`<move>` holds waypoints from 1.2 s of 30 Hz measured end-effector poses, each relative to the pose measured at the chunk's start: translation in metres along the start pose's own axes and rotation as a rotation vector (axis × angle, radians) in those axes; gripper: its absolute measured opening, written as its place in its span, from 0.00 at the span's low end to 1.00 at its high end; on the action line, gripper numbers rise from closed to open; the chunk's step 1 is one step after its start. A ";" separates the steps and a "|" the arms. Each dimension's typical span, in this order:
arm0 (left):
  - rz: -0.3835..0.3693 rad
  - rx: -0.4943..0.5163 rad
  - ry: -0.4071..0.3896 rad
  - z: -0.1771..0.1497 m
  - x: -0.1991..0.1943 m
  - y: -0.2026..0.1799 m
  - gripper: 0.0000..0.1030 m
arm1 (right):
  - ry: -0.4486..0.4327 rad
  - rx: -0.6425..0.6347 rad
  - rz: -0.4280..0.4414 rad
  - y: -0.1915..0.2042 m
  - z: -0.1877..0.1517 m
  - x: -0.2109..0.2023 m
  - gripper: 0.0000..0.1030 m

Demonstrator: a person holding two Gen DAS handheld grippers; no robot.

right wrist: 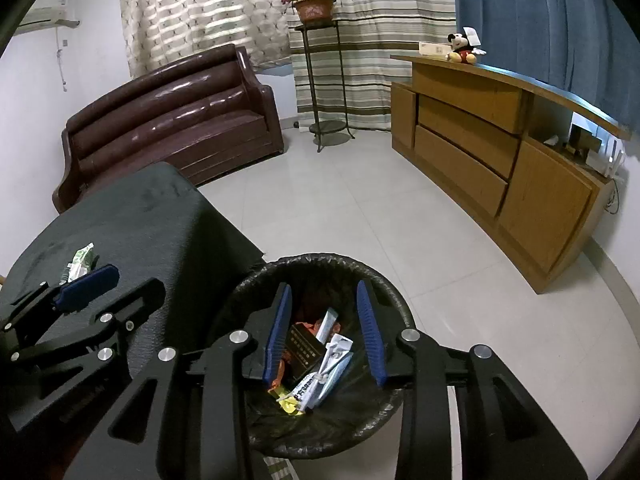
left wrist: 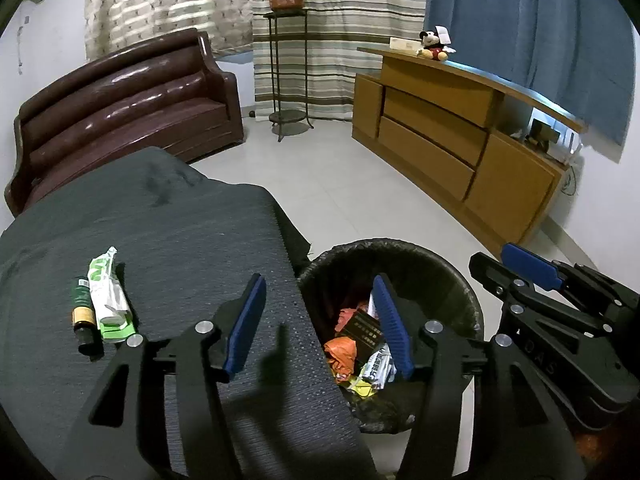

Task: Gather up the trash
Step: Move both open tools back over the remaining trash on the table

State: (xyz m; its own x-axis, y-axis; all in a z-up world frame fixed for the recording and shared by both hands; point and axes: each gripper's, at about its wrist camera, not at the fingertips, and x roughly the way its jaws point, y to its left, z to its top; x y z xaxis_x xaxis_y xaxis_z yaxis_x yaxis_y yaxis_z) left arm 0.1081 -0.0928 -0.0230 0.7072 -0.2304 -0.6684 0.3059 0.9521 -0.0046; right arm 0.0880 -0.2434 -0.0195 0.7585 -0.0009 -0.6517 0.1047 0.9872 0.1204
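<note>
Trash bin [right wrist: 320, 272] with a black liner sits on the floor right off the table [left wrist: 200, 220] edge, stuffed with wrappers [right wrist: 332, 364] and a dark box [right wrist: 304, 346], both grippers [left wrist: 320, 324] [right wrist: 324, 328] hanging over it spread apart holding nothing, while a green-white wrapper [left wrist: 108, 292] and small bottle [left wrist: 83, 312] lie on the table.

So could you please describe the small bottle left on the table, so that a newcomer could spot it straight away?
Find the table with the dark grey cloth in front of the brown sofa. Two pieces of trash lie side by side on its near left part. The bottle is the left one: small, dark green with a tan band, beside a white and green wrapper.
</note>
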 end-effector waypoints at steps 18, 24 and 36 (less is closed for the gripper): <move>0.043 -0.061 -0.018 -0.005 -0.026 0.044 0.64 | -0.004 -0.012 0.014 0.021 0.002 -0.005 0.51; 0.083 -0.099 -0.012 -0.012 -0.038 0.072 0.65 | 0.000 -0.050 0.050 0.047 0.002 -0.005 0.51; 0.211 -0.204 0.001 -0.031 -0.061 0.152 0.66 | 0.011 -0.132 0.156 0.115 0.006 0.001 0.51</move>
State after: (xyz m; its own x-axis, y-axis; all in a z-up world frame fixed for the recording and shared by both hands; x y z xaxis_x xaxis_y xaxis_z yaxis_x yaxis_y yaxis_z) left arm 0.0915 0.0725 -0.0056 0.7407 -0.0229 -0.6715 0.0172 0.9997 -0.0151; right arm 0.1043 -0.1311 -0.0015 0.7519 0.1543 -0.6410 -0.0993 0.9876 0.1213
